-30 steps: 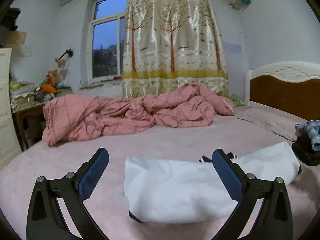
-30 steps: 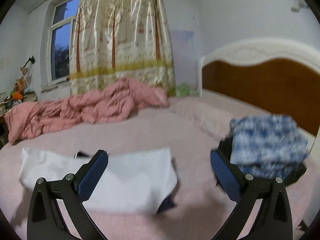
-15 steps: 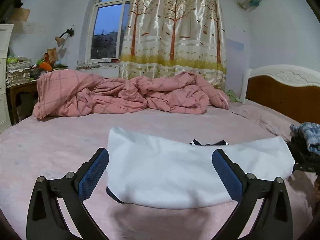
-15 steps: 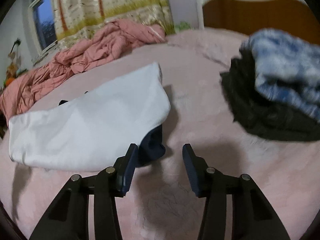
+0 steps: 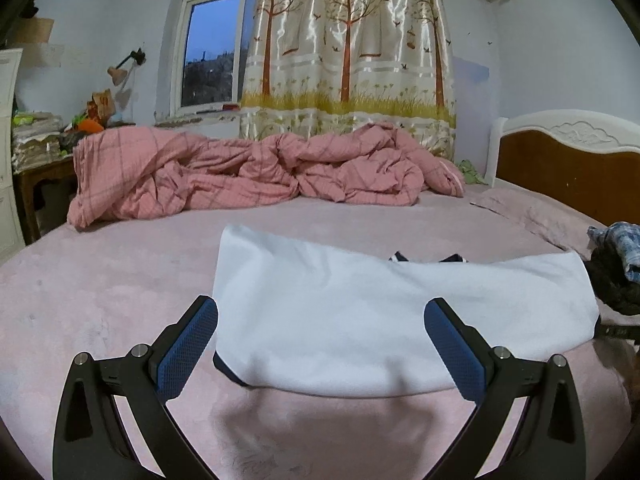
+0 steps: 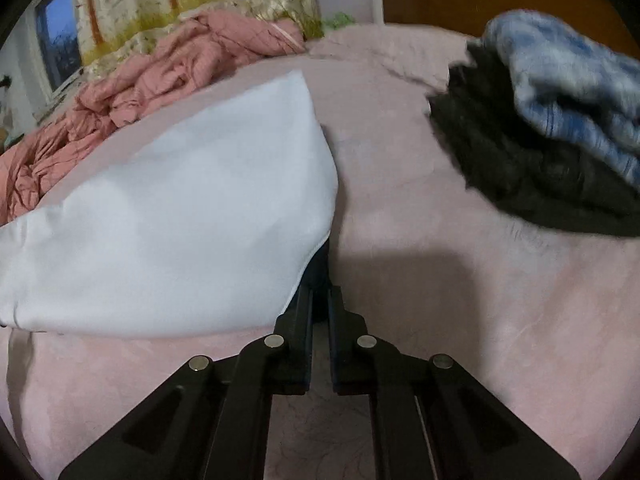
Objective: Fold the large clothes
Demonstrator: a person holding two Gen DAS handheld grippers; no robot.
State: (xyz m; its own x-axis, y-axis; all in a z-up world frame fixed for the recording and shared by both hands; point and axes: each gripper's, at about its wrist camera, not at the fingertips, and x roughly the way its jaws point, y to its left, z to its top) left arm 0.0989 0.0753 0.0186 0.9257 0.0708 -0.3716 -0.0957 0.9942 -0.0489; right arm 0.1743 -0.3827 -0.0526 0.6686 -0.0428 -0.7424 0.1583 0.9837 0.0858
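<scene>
White cloth, the folded garment [image 5: 384, 320], lies flat on the pink bed [image 5: 100, 288], with a dark navy layer showing under its near edges and at a small notch along its far edge. No brand, label or writing can be read on it (nor anywhere else in either view).

From the right wrist camera the right claw [image 6: 320, 300] has just been closing, and its jaws now stand pressed together on the navy corner that sticks out from under the garment's [image 6: 172, 220] near right end, so the cloth is pinched there. From the left wrist camera the left claw [image 5: 320, 344] is spread wide, low over the bed, with the garment's near left part lying between its blue pads [image 5: 188, 348]; the pads do not press on it.

Right of the garment, near but apart, sits a pile of dark clothes [image 6: 520, 168] with a blue-and-white piece [image 6: 568, 92] on top. Beyond lie a crumpled pink quilt [image 5: 248, 172], a tree-print curtain [image 5: 352, 48], a window [image 5: 212, 52] and a brown headboard [image 5: 568, 172].
</scene>
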